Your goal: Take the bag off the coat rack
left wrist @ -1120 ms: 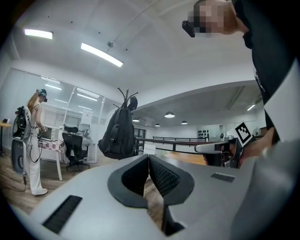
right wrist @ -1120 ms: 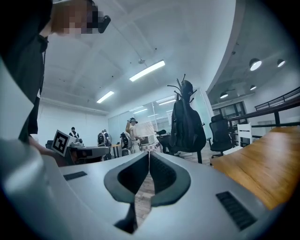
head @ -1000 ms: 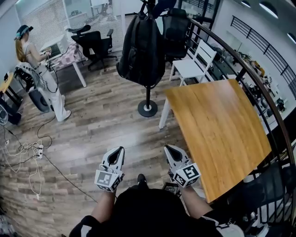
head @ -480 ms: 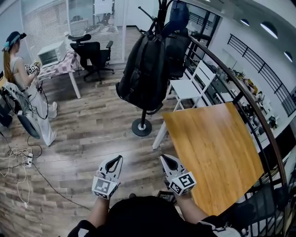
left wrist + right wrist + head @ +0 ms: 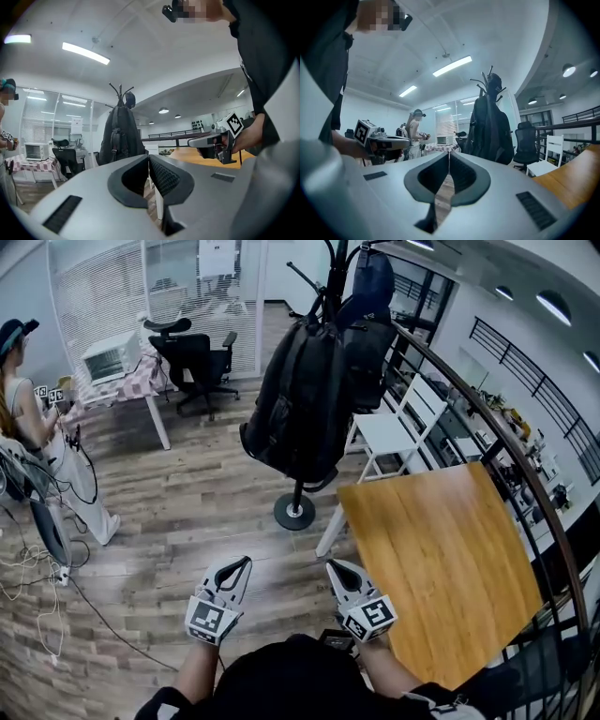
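A black backpack (image 5: 300, 399) hangs from the black coat rack (image 5: 330, 268), whose round base (image 5: 294, 513) stands on the wood floor ahead of me. A dark blue bag (image 5: 373, 277) hangs higher on the far side. The backpack (image 5: 121, 133) shows left of centre in the left gripper view, and the same backpack (image 5: 488, 129) right of centre in the right gripper view. My left gripper (image 5: 244, 562) and right gripper (image 5: 331, 564) are held low and close together, well short of the rack. Both are shut with nothing between the jaws.
A wooden table (image 5: 441, 559) stands at the right, a white chair (image 5: 394, 432) behind it. A curved railing (image 5: 506, 465) runs along the right. At the left stands a person (image 5: 28, 418) by a desk (image 5: 122, 381) with black office chairs (image 5: 197, 357). Cables (image 5: 37, 587) lie on the floor.
The head view has tilted up and come closer to the rack, so the backpack looks larger. Both grippers stay shut and low, side by side.
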A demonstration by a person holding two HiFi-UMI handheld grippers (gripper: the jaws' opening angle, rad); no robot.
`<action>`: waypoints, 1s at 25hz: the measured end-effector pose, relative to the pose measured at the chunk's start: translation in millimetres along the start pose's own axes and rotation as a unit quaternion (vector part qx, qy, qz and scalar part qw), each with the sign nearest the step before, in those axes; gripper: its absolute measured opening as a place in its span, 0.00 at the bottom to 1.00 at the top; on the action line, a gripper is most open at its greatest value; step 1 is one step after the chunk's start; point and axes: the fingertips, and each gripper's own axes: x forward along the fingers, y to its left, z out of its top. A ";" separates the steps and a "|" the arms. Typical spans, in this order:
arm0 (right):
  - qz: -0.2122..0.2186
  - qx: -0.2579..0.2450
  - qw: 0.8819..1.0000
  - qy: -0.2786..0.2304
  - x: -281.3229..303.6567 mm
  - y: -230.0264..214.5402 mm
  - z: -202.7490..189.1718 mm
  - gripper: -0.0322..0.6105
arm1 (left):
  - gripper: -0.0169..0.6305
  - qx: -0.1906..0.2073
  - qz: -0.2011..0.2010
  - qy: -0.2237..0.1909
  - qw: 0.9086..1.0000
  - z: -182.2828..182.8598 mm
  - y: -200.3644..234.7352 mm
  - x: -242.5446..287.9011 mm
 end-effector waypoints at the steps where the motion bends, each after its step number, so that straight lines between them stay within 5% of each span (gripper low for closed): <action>1: 0.003 0.000 1.000 0.000 -0.9 0.7 -1.8 0.10 | 0.05 -0.006 0.002 -0.001 1.000 0.2 0.6 -0.1; 10: 0.025 0.017 1.000 -0.007 38.0 -18.6 -0.8 0.10 | 0.05 -0.025 0.019 0.008 0.999 2.7 33.3 26.5; 13: 0.028 0.023 0.999 -0.019 55.1 -41.3 3.2 0.10 | 0.05 -0.068 0.028 -0.004 0.997 2.1 55.3 44.9; 18: 0.047 0.006 0.997 -0.053 75.7 -73.9 31.9 0.10 | 0.05 -0.079 0.055 -0.004 0.995 8.9 94.8 68.0; 25: 0.049 0.055 0.994 -0.085 100.1 -120.7 65.1 0.10 | 0.05 -0.115 0.060 -0.015 0.991 31.0 130.3 105.4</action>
